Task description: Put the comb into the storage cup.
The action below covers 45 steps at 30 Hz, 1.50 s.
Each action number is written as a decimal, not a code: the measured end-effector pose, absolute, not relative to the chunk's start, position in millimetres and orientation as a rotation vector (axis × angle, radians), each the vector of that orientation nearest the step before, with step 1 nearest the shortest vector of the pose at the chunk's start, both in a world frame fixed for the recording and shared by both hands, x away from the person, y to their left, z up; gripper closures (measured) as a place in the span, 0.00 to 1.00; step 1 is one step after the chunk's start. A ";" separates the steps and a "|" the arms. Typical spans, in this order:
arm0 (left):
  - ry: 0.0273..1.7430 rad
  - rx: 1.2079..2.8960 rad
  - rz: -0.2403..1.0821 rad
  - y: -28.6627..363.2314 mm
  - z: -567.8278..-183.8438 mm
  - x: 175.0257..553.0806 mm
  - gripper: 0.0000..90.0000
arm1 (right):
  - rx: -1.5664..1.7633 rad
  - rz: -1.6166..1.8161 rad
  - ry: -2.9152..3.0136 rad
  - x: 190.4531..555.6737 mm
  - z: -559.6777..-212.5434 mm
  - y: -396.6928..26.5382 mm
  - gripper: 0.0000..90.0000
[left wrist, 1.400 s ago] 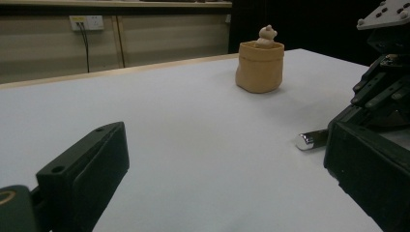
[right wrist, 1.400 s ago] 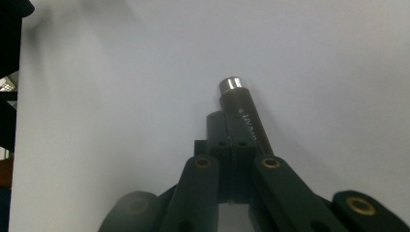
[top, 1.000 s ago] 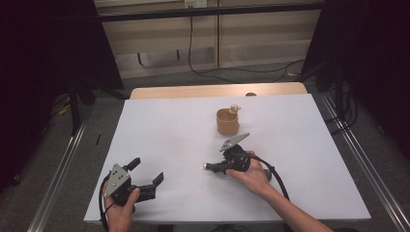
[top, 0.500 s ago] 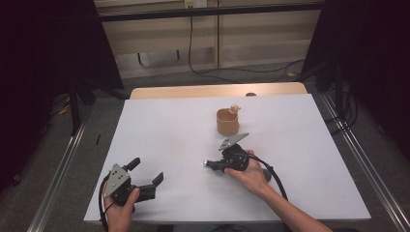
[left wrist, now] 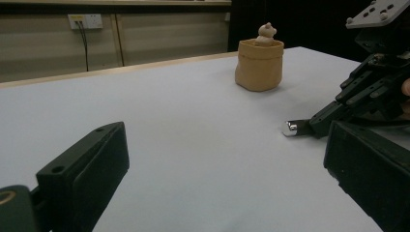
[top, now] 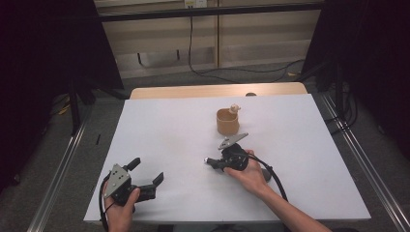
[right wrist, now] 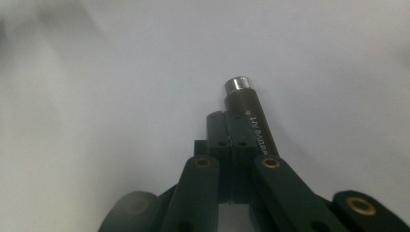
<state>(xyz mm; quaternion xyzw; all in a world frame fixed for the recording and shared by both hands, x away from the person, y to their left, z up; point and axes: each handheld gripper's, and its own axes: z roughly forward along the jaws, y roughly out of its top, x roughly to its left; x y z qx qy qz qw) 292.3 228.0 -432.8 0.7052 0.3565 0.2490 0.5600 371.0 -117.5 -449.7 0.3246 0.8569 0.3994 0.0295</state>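
Observation:
A dark pen with a silver cap (right wrist: 245,108) lies on the white table (top: 164,125) right beside the jaws of my right gripper (right wrist: 226,120). Those jaws are shut against each other and the pen runs along their right side, not between them. In the high view the right gripper (top: 211,161) rests low at the table's middle, pointing left, with the pen (top: 207,160) at its tip. My left gripper (top: 147,170) sits near the front left edge, open with nothing between its jaws. The left gripper view (left wrist: 225,145) looks across at the right gripper (left wrist: 321,123) and the pen's cap (left wrist: 290,127).
A small tan pouch (top: 227,123) stands upright behind the right gripper, with a little pale figure (top: 234,108) poking out of its top. A wooden strip (top: 217,90) runs along the table's far edge. Metal rails (top: 360,159) flank both sides.

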 end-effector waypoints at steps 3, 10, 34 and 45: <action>0.841 1.662 0.587 228.3 -432.8 292.5 0.03 | 1.008 1.229 2.626 372.4 -449.2 -119.1 1.00; 0.836 1.655 0.588 228.3 -431.8 291.6 0.03 | 1.030 1.214 2.597 372.6 -449.1 -120.1 1.00; 0.839 1.663 0.584 228.2 -432.8 292.5 0.03 | 1.079 1.232 2.549 381.9 -453.3 -123.9 1.00; 0.841 1.661 0.584 228.0 -433.0 292.5 0.03 | 1.077 1.255 2.514 385.2 -453.3 -127.0 1.00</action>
